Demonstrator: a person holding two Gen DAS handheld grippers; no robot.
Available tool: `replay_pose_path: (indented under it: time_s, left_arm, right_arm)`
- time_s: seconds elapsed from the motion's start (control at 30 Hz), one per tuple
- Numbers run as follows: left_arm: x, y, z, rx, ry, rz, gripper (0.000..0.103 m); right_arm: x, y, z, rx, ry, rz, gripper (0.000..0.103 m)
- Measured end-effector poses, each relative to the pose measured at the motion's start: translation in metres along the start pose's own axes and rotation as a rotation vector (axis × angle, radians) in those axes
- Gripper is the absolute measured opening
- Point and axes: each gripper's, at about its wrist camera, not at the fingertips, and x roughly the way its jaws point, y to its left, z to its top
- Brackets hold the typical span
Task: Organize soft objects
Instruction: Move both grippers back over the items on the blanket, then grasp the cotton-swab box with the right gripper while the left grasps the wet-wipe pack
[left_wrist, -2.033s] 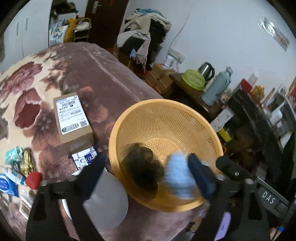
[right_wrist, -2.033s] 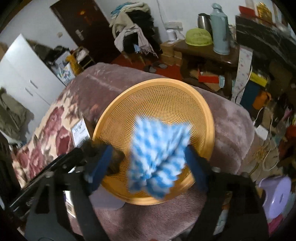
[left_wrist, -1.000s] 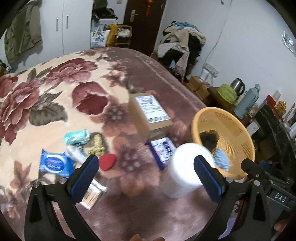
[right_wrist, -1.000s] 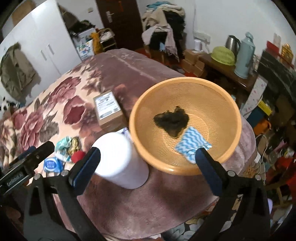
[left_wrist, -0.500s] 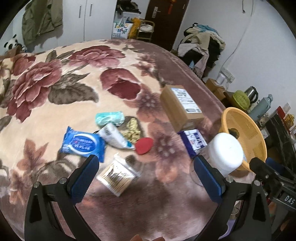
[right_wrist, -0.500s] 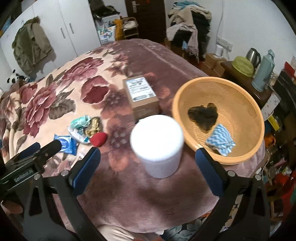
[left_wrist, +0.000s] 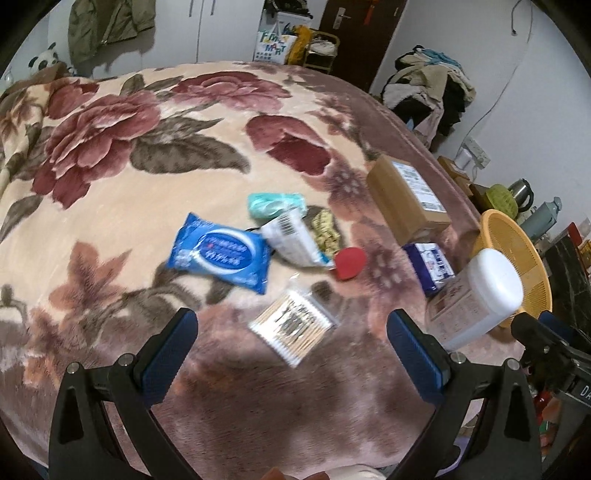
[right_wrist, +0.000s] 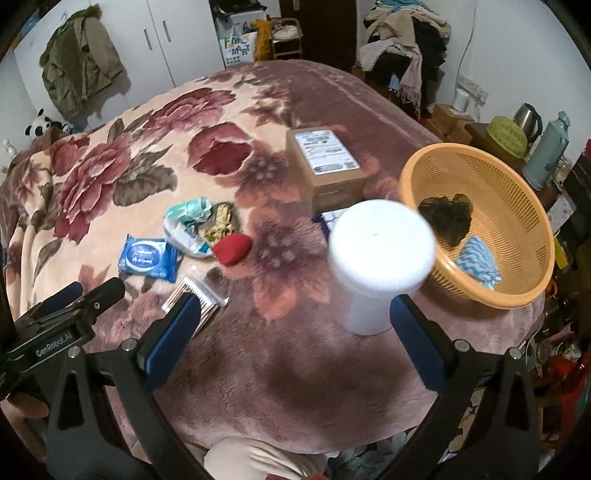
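Note:
An orange mesh basket sits at the bed's right edge and holds a dark fuzzy cloth and a blue-white zigzag cloth. On the floral blanket lie a red soft pad, a yellowish scrunched cloth and a teal crumpled cloth. My left gripper is open and empty above the blanket's near edge. My right gripper is open and empty, near the white jar.
A white-lidded jar stands beside the basket. A cardboard box, blue wipes pack, white pouch, cotton swab pack and a blue-white packet lie on the blanket. Cluttered shelves stand to the right.
The blue-white cloth left my right gripper and lies in the basket. Both grippers pulled back and left from the basket, and the small items on the blanket came into view.

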Motion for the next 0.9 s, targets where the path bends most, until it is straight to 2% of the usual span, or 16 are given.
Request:
replay_pose_path:
  time_s: [0.33,0.9]
  left_arm:
    - [0.012,0.040,-0.020,-0.033,0.038,0.030,0.102]
    - [0.057,0.097,-0.047,-0.122,0.133,0.067,0.102]
  right_arm:
    - [0.022,0.030,-0.020,-0.024,0.057,0.026,0.103]
    - [0.080,0.061,-0.053,-0.058,0.192,0.073,0.103]
